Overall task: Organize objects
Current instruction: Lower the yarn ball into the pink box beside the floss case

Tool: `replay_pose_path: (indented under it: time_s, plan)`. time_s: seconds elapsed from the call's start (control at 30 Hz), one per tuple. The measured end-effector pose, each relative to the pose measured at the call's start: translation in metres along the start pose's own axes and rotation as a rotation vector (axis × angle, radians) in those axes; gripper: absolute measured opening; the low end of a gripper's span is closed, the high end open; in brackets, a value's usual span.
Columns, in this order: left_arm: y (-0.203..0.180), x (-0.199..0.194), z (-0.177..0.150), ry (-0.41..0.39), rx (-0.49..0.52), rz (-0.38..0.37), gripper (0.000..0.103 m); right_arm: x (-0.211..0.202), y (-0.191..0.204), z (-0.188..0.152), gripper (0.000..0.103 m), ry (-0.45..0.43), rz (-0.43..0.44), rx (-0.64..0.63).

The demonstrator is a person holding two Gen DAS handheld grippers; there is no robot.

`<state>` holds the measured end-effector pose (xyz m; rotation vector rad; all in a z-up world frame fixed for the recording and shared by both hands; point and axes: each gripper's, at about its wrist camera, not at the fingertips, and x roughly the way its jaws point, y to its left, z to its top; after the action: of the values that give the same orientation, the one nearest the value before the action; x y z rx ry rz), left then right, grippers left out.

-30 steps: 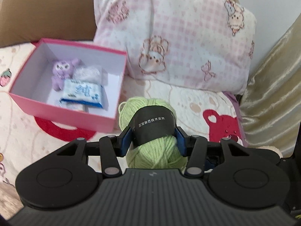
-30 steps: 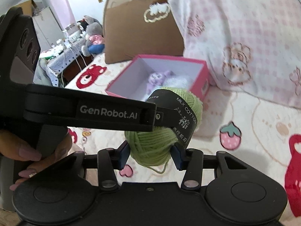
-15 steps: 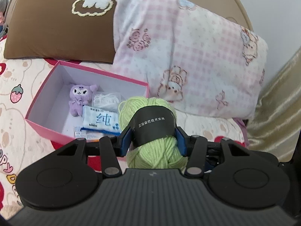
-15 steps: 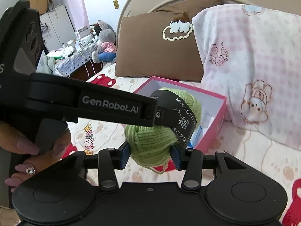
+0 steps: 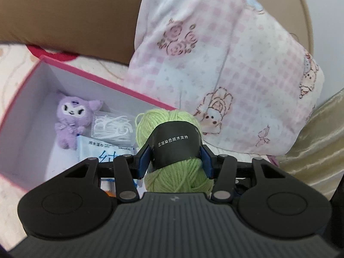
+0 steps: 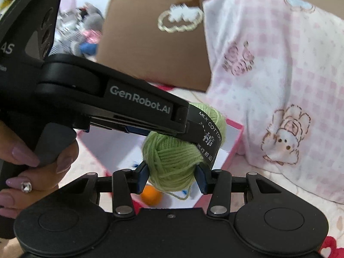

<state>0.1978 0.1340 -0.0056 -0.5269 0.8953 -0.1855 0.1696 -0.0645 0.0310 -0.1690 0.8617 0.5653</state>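
Already several items sit in the pink box: from the left, a purple plush against the far wall, a clear packet of white floss picks beside it, a blue-and-white wipes pack nearer the camera; the right wrist view also shows a small orange ball on the box floor. What's left, as far as I can judge, is the green yarn ball – it is in the air over the box's right end, not yet set down, so the job looks mostly done with this item pending. Whether anything else waits outside the box can't be told from these views. Both tools grip the same yarn. Left gripper pinches it across the black paper band, blue pads pressed on either side, jaws partly closed around the skein's width. Right gripper clamps the lower bare-yarn end, pads dented into the strands, a loose thread hanging below. In the right wrist view the left tool's body crosses the frame from the left, and the person's hand wraps its handle, fingers curled. Both tools tilt downward toward the box opening. To the right – a pink checked pillow just beside the box, with a brown pillow behind it. Next move likely: lower and release inside the box.
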Motion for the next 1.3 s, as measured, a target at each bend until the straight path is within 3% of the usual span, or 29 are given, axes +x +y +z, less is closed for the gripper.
replay_pose_path:
  time_s: [0.3,0.5,0.63,0.73,1.0,1.17,1.3]
  plan:
    - [0.046,0.057,0.006,0.067,-0.025,-0.066,0.048,0.053,-0.003,-0.004,0.050,0.096,-0.108,-0.023]
    - [0.064,0.073,0.003,0.097,-0.053,-0.061,0.048,0.059,0.001,-0.011,0.051,0.122,-0.099,-0.101]
    - [0.061,0.083,-0.007,0.133,-0.012,-0.027,0.048,0.052,-0.001,-0.017,0.044,0.090,-0.039,-0.112]
    - [0.058,0.087,-0.008,0.135,0.013,-0.013,0.048,0.056,-0.004,-0.022,0.036,0.084,-0.058,-0.113]
    - [0.063,0.076,-0.006,0.128,0.009,-0.023,0.051,0.059,-0.010,-0.024,0.035,0.055,-0.044,-0.100]
    - [0.060,0.072,-0.006,0.111,0.030,-0.027,0.040,0.064,-0.007,-0.026,0.035,0.052,-0.075,-0.102]
    - [0.059,0.080,-0.011,0.133,0.001,-0.014,0.037,0.064,-0.009,-0.029,0.035,0.044,-0.070,-0.105]
